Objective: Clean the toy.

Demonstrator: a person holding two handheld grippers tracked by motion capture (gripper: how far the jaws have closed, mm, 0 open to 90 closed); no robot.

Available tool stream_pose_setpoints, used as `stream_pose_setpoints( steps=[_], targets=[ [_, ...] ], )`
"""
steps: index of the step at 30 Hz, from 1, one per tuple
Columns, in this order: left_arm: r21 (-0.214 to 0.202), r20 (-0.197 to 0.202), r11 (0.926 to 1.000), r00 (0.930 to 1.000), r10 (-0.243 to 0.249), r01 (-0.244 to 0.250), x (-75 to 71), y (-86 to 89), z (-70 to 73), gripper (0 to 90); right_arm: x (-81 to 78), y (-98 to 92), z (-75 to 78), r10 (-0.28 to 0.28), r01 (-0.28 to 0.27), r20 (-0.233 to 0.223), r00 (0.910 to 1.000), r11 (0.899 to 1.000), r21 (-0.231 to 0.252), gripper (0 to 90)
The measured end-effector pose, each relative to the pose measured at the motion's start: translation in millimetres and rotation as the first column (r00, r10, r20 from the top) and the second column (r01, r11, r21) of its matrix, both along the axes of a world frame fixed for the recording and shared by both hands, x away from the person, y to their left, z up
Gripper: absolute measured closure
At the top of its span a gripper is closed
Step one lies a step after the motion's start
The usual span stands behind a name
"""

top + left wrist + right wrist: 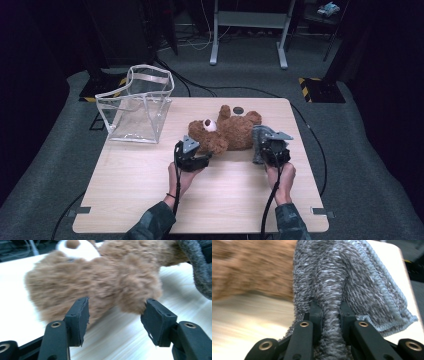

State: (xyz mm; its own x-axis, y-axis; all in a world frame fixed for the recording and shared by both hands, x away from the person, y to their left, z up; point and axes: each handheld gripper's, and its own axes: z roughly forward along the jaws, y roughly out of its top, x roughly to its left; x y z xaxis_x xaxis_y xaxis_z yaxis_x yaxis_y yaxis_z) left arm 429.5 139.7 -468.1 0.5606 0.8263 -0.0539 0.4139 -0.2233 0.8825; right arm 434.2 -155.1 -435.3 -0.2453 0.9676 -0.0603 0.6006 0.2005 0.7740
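We have the right gripper point(329, 312) pinched tight on a fold of the grey towel point(352, 277), which stands bunched just beside the teddy bear point(225, 132), against its lower end near the right side of the table point(150, 185). Left gripper point(115, 315) has its jaws well apart with nothing clamped; the bear's brown fur sits right at the pad tips, one plush limb touching the right pad, no grip on it. Bear lies on its back mid-table, muzzle up. The clear plastic bag point(137, 105) stands open at the far left corner, nothing inside it as far as we can see. Our read: towel secured, bear not grabbed yet, and anything bound for the bag is still to go
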Motion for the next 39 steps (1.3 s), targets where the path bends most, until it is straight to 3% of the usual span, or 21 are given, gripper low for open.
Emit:
stream_pose_setpoints(
  steps=[5,6,9,13,14,15,19,23,27,30,31,32,34,36,37,39],
  targets=[
    [-0.002,-0.001,0.9992,0.9992,0.040,-0.040,0.5,16.1,-4.3,35.4,1.4,31.3,6.2,0.111,-0.111,0.012,0.9937,0.994,0.020,77.4],
    [0.016,-0.017,0.9990,0.9990,0.042,-0.042,2.1,17.8,-6.3,35.8,3.7,37.7,6.0,0.125,-0.125,0.009,0.9921,0.992,0.016,77.3],
    [0.037,-0.061,0.9978,0.9964,0.058,-0.056,10.9,19.6,-14.8,40.6,10.1,45.9,2.8,0.118,-0.118,-0.010,0.9929,0.993,-0.005,77.3],
    [0.018,-0.080,0.9972,0.9940,0.074,-0.073,16.8,20.5,-21.5,58.7,19.7,37.6,-5.3,0.053,-0.055,-0.036,0.9979,0.998,-0.041,77.4],
    [0.012,-0.080,0.9968,0.9936,0.080,-0.080,17.1,20.1,-22.0,67.8,20.4,27.9,-7.2,0.033,-0.034,-0.046,0.9984,0.999,-0.030,77.4],
    [0.016,-0.073,0.9969,0.9943,0.078,-0.077,17.4,20.3,-21.8,71.0,18.2,23.1,-6.1,0.015,-0.016,-0.043,0.9990,1.000,-0.019,77.4],
    [0.021,-0.065,0.9969,0.9949,0.077,-0.075,17.9,18.9,-20.9,77.7,4.9,10.6,9.1,0.014,-0.014,-0.012,0.9998,1.000,0.018,77.4],
    [0.033,-0.060,0.9962,0.9948,0.082,-0.080,18.6,17.0,-19.4,82.3,-8.9,17.7,32.0,0.062,-0.064,0.038,0.9973,0.997,0.046,77.3],
    [0.039,-0.055,0.9959,0.9950,0.083,-0.081,19.2,15.1,-18.4,84.7,-17.6,43.4,49.5,0.150,-0.154,0.068,0.9864,0.987,0.054,77.2],
    [0.032,-0.056,0.9967,0.9955,0.076,-0.075,19.6,14.1,-18.5,87.5,-19.0,67.0,55.8,0.221,-0.225,0.063,0.9733,0.971,0.074,77.0],
    [0.032,-0.056,0.9967,0.9955,0.076,-0.075,19.6,14.1,-18.5,87.7,-19.0,67.0,55.8,0.221,-0.225,0.063,0.9733,0.971,0.074,77.0],
    [0.050,-0.064,0.9971,0.9961,0.060,-0.057,20.3,15.3,-17.7,87.9,-17.0,85.6,54.0,0.266,-0.268,0.048,0.9629,0.961,0.061,76.9],
    [0.036,-0.058,0.9974,0.9963,0.064,-0.062,20.9,15.4,-18.6,88.0,-13.7,105.4,47.5,0.301,-0.302,0.025,0.9534,0.952,0.051,76.8],
    [0.028,-0.057,0.9974,0.9961,0.068,-0.066,21.1,15.1,-19.0,88.1,-11.5,115.0,43.0,0.311,-0.311,0.009,0.9505,0.950,0.041,76.7],
    [0.030,-0.058,0.9977,0.9964,0.063,-0.061,21.2,15.7,-18.7,88.2,-5.1,133.4,31.5,0.330,-0.329,-0.031,0.9436,0.944,0.031,76.5],
    [0.031,-0.057,0.9976,0.9963,0.064,-0.062,21.3,15.4,-18.8,88.2,0.6,142.0,23.0,0.340,-0.340,-0.047,0.9392,0.940,0.006,76.3]
  ],
)
